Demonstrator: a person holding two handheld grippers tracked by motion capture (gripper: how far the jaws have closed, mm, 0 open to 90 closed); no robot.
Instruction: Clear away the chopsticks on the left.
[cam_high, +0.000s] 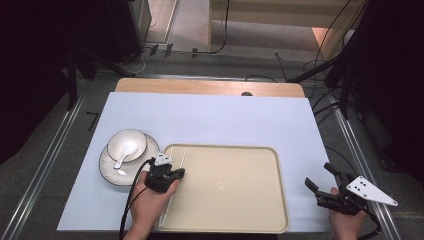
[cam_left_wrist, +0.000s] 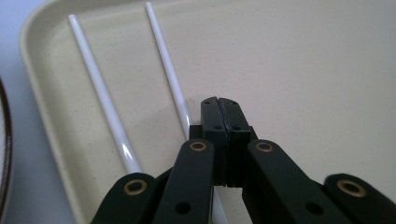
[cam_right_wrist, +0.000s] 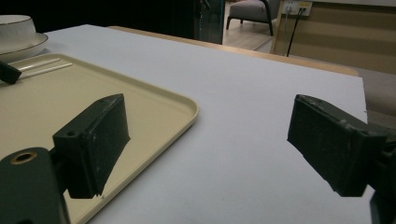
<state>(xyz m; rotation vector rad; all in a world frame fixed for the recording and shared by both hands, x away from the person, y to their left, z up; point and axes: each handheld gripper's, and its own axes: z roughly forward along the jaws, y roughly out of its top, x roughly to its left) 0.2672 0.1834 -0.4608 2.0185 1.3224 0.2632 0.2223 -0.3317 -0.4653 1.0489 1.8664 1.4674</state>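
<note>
Two white chopsticks (cam_left_wrist: 100, 100) lie on the beige tray (cam_high: 260, 220) by its left rim, long axes running from near edge to far edge, slightly diverging. My left gripper (cam_left_wrist: 219, 105), jaws pressed together, hovers beside the inner stick. My right gripper (cam_right_wrist: 205, 144) hangs spread, right of the tray.

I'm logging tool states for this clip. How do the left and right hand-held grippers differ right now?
The left hand-held gripper has its jaws pressed together; the right hand-held gripper has them spread wide. The left one sits over the beige tray, beside two white chopsticks; the right one is off the tray, over the white table cover. Both are black and each is held in a hand.
</note>
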